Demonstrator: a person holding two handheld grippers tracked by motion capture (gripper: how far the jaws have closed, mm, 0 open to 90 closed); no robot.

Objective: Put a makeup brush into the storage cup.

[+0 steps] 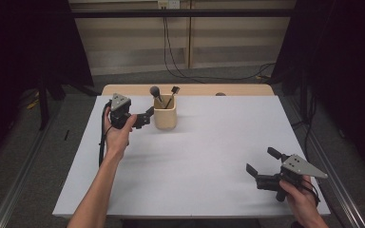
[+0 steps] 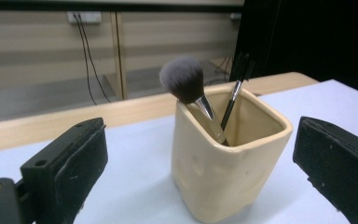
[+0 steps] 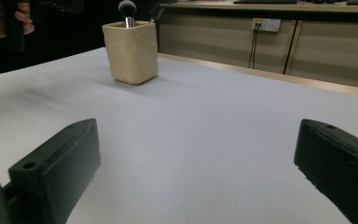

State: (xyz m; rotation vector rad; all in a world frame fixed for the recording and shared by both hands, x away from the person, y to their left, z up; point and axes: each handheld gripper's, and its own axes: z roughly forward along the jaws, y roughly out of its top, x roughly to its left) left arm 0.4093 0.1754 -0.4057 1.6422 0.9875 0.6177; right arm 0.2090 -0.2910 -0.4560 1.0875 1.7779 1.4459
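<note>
A cream square cup (image 1: 165, 116) stands at the far left-middle of the white table (image 1: 195, 161). It holds a fluffy dark-headed brush (image 1: 155, 91) and a thin black brush (image 1: 173, 90). My left gripper (image 1: 147, 118) sits just left of the cup, pointing at it, jaws open. In the left gripper view the cup (image 2: 223, 172) stands close ahead between the two black fingers (image 2: 70, 163), which do not touch it. My right gripper (image 1: 262, 160) rests near the front right corner, open and holding nothing. The right gripper view has the cup (image 3: 131, 51) far off on the left.
A wooden strip (image 1: 190, 89) borders the table's far edge. Behind it black cables (image 1: 171, 52) hang down a pale wall to the floor. Dark curtains stand at both sides. Metal rails (image 1: 24, 175) run along the floor beside the table.
</note>
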